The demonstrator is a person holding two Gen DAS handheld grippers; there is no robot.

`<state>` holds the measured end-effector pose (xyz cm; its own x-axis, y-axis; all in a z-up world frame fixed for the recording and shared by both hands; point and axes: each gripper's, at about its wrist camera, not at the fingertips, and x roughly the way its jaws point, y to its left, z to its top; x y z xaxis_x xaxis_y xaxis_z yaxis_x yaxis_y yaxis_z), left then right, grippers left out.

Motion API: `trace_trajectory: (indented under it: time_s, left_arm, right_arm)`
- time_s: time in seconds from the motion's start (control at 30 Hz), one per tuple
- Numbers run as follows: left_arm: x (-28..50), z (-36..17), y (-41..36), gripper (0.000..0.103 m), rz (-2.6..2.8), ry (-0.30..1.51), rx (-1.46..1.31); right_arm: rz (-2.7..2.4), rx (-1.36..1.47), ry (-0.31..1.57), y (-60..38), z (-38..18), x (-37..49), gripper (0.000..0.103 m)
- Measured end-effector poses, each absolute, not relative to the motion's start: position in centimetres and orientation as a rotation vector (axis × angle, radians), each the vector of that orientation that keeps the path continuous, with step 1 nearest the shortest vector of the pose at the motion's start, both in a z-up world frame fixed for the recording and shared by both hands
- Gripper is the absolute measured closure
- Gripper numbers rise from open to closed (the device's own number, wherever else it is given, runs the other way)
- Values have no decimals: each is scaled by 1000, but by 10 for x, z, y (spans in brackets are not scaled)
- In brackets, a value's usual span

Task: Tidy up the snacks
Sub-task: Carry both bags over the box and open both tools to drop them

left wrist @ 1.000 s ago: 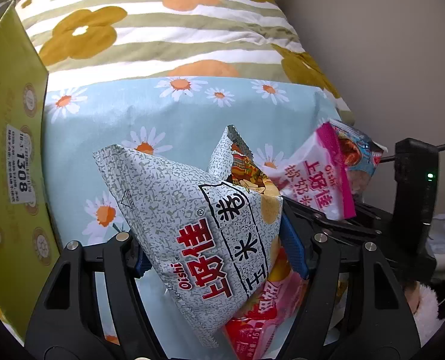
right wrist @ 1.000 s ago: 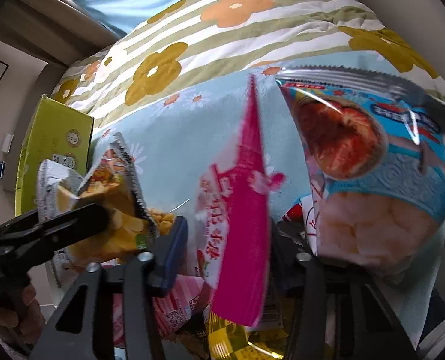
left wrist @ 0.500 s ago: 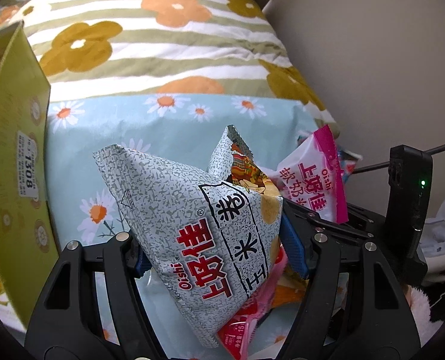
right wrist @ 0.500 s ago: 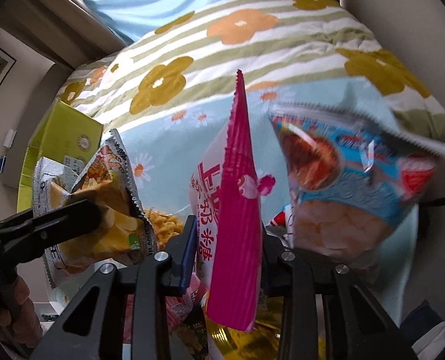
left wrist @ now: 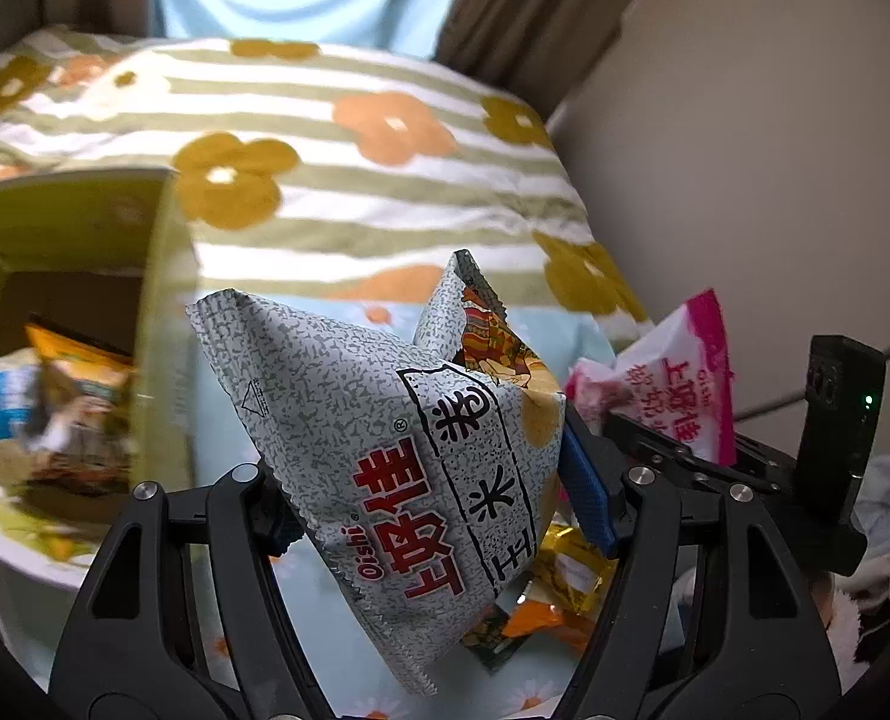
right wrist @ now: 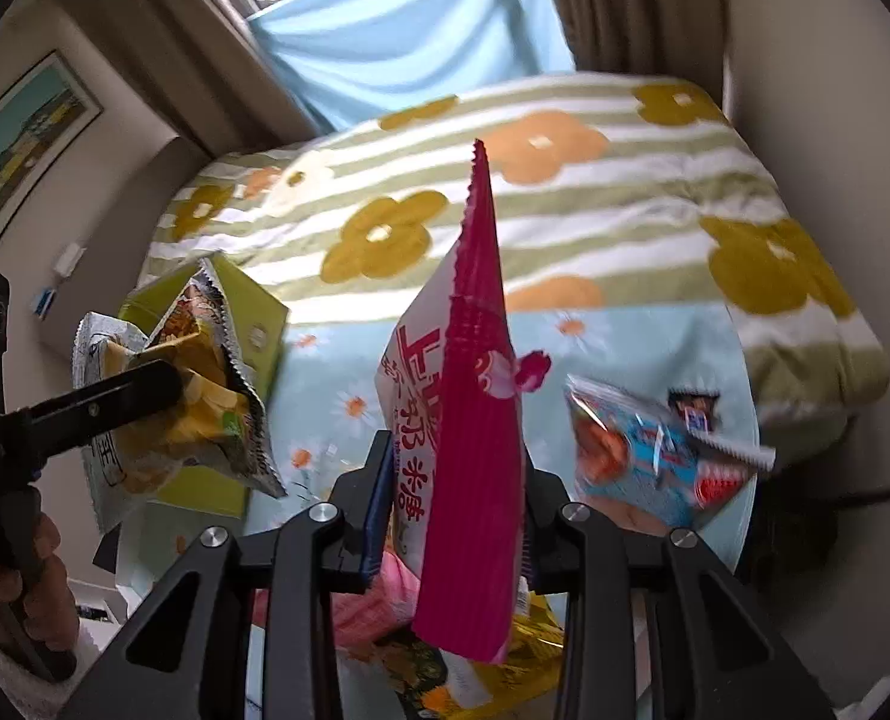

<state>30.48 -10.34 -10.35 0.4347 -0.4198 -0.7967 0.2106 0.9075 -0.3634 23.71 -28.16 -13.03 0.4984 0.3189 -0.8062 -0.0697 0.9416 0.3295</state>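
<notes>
Two grippers each clamp a snack: the left gripper [left wrist: 432,504] pinches a grey speckled Oishi bag [left wrist: 384,438], lifted beside the open yellow-green box [left wrist: 162,324] (other packets inside). Right gripper [right wrist: 454,516], nearly closed, squeezes a pink-edged Oishi candy bag [right wrist: 469,456] above the daisy-print bedsheet [right wrist: 625,348].

Window daylight, motion blur, fisheye warp

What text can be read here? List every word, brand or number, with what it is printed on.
"Oishi" and "上好佳": grey speckled bag in the left claw.
"米", "王": same bag's boxed panel; the character above is unclear.
"Oishi 上好佳": pink bag in the right claw.
Green box, blue bag: print too blurred.
</notes>
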Motion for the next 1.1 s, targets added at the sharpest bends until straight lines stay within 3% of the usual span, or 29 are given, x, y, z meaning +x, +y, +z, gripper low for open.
trace_trajectory:
  time_s: [0.57,1.1]
  left_arm:
    - [330,-56,65,36,-322,920,-283]
    - [405,-128,217,36,-249,1037,-220]
  right_arm:
    - [350,207,919,-141,-80,276,71]
    - [340,280,986,10,-114,334,71]
